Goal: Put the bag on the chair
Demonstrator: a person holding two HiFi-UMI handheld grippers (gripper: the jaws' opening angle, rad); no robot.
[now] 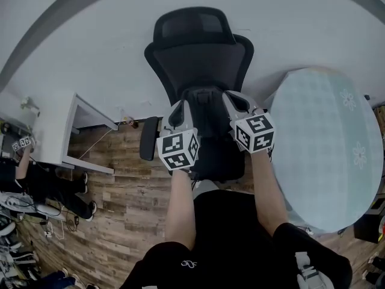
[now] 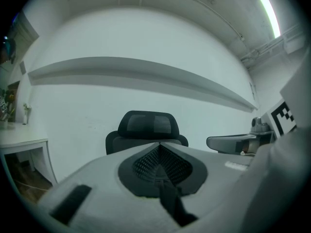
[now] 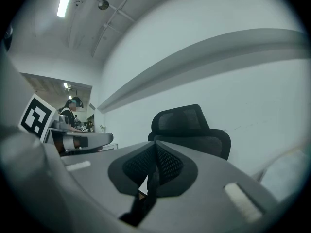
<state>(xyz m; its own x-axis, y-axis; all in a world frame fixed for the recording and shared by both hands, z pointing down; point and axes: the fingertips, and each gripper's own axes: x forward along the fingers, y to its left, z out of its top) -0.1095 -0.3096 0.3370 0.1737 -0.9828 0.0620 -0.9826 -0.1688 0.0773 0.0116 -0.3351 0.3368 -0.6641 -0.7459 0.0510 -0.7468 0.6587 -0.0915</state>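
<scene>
A black mesh office chair (image 1: 198, 59) stands against the white wall, straight ahead of me. Its headrest also shows in the left gripper view (image 2: 148, 125) and the right gripper view (image 3: 187, 123). My left gripper (image 1: 182, 107) hangs above the left side of the seat, jaws shut with nothing between them (image 2: 159, 147). The right gripper (image 1: 236, 100) is level with it above the right side of the seat, also shut and empty (image 3: 155, 147). No bag shows in any view.
A round table with a pale patterned cloth (image 1: 328, 149) stands close on the right. A white desk (image 1: 54, 131) is on the left, with a seated person (image 1: 24, 173) beyond it. The floor (image 1: 120, 209) is wood plank.
</scene>
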